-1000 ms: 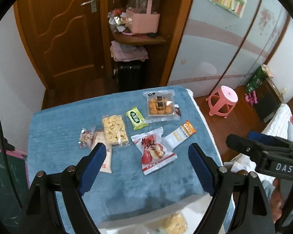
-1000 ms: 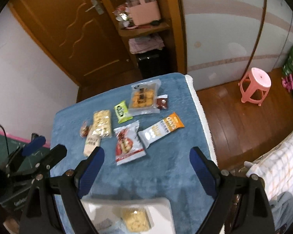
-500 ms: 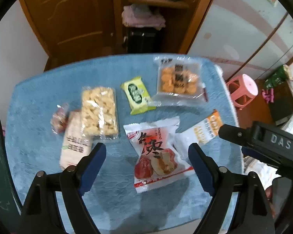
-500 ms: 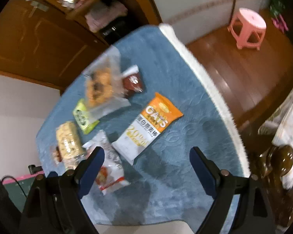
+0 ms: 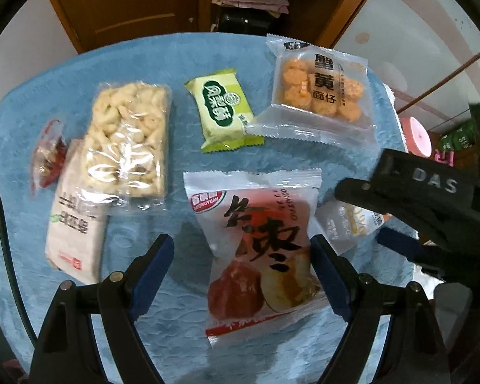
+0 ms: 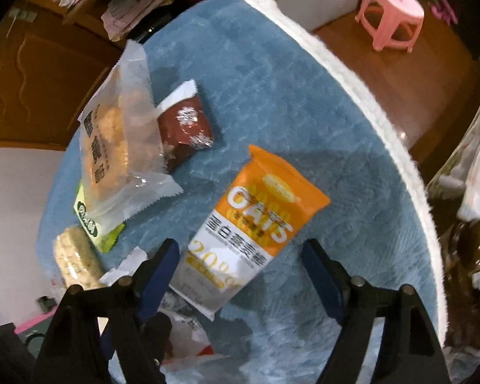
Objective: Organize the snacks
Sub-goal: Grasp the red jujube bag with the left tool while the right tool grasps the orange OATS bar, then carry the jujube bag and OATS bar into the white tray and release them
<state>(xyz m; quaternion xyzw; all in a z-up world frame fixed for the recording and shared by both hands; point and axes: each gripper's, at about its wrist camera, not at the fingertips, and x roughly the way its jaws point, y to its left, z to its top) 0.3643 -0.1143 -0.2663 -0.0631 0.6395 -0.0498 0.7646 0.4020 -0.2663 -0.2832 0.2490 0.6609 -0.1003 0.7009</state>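
Both hand-held grippers have come down toward the snacks since the earlier frames, so that the packets now fill each view and the white tray seen earlier at the lower edge is out of sight. Left hand-held gripper (image 5: 241, 272): released, jaws wide, straddling the red-and-white jujube packet (image 5: 259, 252) at lower centre; its right finger (image 5: 328, 275) lies against the packet's right edge, the left finger stands clear on the blue cloth of the worktop (image 5: 163, 51). Right hand-held gripper (image 6: 240, 272): jaws have just been closing, with the lower end of the orange-and-white oats packet (image 6: 249, 227) between them, pads not yet pressing. Other snacks: puffed-grain bar (image 5: 129, 140) at left, overlapping a white sachet (image 5: 75, 227); small red-wrapped sweet (image 5: 46, 156) at far left; green pastry packet (image 5: 222, 108) at upper centre; clear packet of round orange biscuits (image 5: 316, 89) at upper right, with a dark red packet (image 6: 184, 124) tucked beside it in the right wrist view. Judged step: simultaneous pick-up of two flat packets. For a sound grasp, each gripper should probably settle until the pads meet the cloth, centre on the packet's narrow width, and close slowly so the film bunches upward rather than slipping out. The two grippers work close together; the right one (image 5: 432, 204) already crowds the left view's right side, so lifting straight up seems prudent.
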